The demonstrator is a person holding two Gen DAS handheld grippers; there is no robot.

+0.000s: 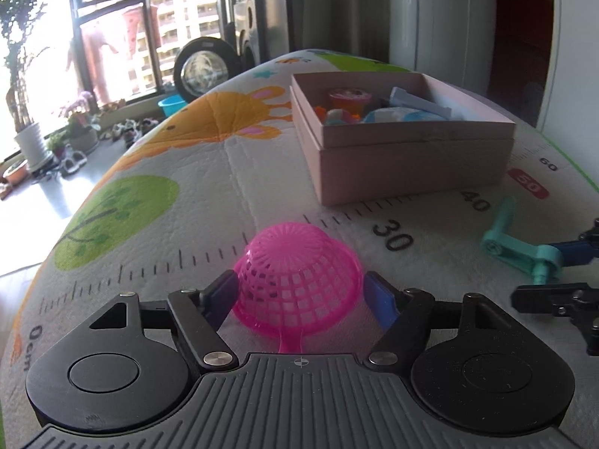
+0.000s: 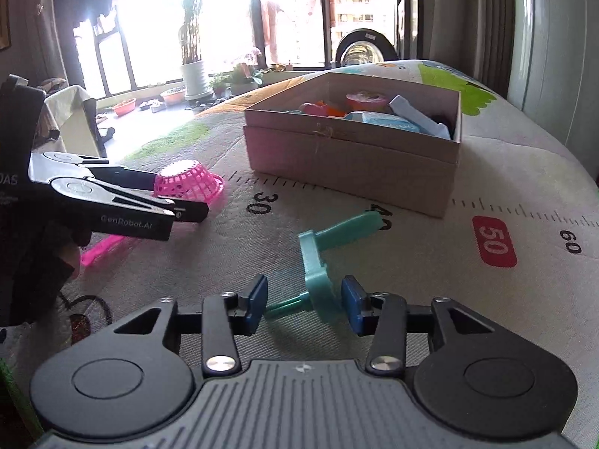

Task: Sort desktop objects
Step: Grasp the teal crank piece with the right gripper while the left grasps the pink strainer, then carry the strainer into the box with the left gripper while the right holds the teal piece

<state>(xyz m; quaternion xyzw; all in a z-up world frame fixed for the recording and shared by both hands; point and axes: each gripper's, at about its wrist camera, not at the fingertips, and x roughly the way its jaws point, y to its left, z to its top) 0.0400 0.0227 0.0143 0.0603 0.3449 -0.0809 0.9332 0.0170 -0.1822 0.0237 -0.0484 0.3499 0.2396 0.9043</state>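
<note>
A pink mesh strainer (image 1: 299,277) lies upside down on the play mat, its handle pointing toward me. My left gripper (image 1: 301,293) is open, its pads on either side of the strainer's bowl, close to touching. The strainer also shows in the right wrist view (image 2: 187,181). A teal plastic crank toy (image 2: 322,262) lies on the mat. My right gripper (image 2: 304,305) is open around the crank's near end, with gaps on both sides. The crank also shows in the left wrist view (image 1: 520,243).
An open pink cardboard box (image 1: 404,157) with several toys inside stands on the mat behind both objects; it also shows in the right wrist view (image 2: 352,157). The mat (image 1: 149,224) has a printed ruler and curves down at its edges. Windows and potted plants lie beyond.
</note>
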